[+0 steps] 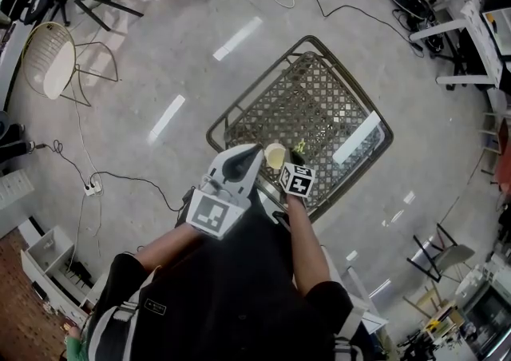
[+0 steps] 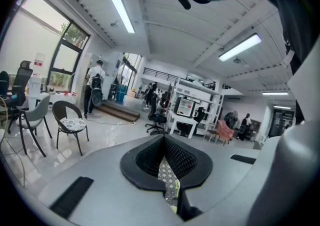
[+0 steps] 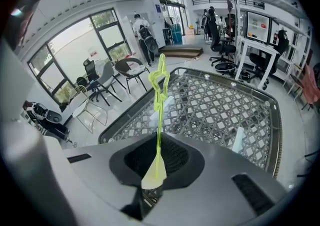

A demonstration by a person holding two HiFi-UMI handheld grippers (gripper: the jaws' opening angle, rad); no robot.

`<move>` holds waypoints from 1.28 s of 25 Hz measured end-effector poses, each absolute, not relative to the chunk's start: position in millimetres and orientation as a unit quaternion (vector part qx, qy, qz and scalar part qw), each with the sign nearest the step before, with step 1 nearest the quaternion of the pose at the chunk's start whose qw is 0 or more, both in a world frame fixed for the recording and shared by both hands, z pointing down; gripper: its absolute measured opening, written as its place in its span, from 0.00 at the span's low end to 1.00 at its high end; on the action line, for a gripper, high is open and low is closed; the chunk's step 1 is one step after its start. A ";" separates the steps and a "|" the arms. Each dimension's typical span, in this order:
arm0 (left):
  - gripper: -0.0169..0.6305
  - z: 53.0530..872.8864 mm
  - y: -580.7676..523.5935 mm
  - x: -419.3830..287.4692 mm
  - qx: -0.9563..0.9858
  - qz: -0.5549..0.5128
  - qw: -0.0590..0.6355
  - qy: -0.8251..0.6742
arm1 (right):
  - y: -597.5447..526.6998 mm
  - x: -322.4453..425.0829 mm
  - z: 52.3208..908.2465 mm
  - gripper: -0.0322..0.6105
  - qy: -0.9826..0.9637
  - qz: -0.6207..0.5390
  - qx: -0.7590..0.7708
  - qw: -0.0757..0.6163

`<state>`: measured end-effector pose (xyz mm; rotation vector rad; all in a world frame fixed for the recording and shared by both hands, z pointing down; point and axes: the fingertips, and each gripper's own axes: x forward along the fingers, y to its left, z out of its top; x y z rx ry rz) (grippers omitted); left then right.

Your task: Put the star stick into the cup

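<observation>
My right gripper (image 3: 156, 177) is shut on the lime-green star stick (image 3: 160, 101). The stick stands up from the jaws, its star end highest over the lattice table (image 3: 215, 107). In the head view the stick (image 1: 299, 148) shows just past the right gripper (image 1: 295, 161), next to a pale yellow cup (image 1: 275, 156) standing on the table (image 1: 319, 104) near its front edge. My left gripper (image 1: 252, 153) hangs close to the cup's left side. Its jaws are together in the left gripper view (image 2: 165, 142), with nothing between them. The cup does not show in either gripper view.
The table has a dark metal rim (image 1: 226, 116) and a glass top over woven lattice. Chairs (image 1: 56, 60) stand on the floor at the left, with cables and a power strip (image 1: 93, 187). White desks and office chairs (image 1: 447, 16) are at the far right.
</observation>
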<state>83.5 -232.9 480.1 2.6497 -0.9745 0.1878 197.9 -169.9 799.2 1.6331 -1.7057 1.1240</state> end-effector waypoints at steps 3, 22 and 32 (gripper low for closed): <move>0.05 480.9 -236.0 81.8 0.925 0.066 0.153 -0.340 | -171.4 196.8 801.6 0.08 -0.628 0.420 0.601 0.260; 0.05 473.3 -232.7 86.7 0.927 0.060 0.148 -0.340 | -167.5 198.1 802.0 0.08 -0.628 0.438 0.593 0.247; 0.05 455.5 -199.2 88.0 0.929 0.052 0.122 -0.345 | -148.5 200.7 780.4 0.08 -0.643 0.420 0.599 0.228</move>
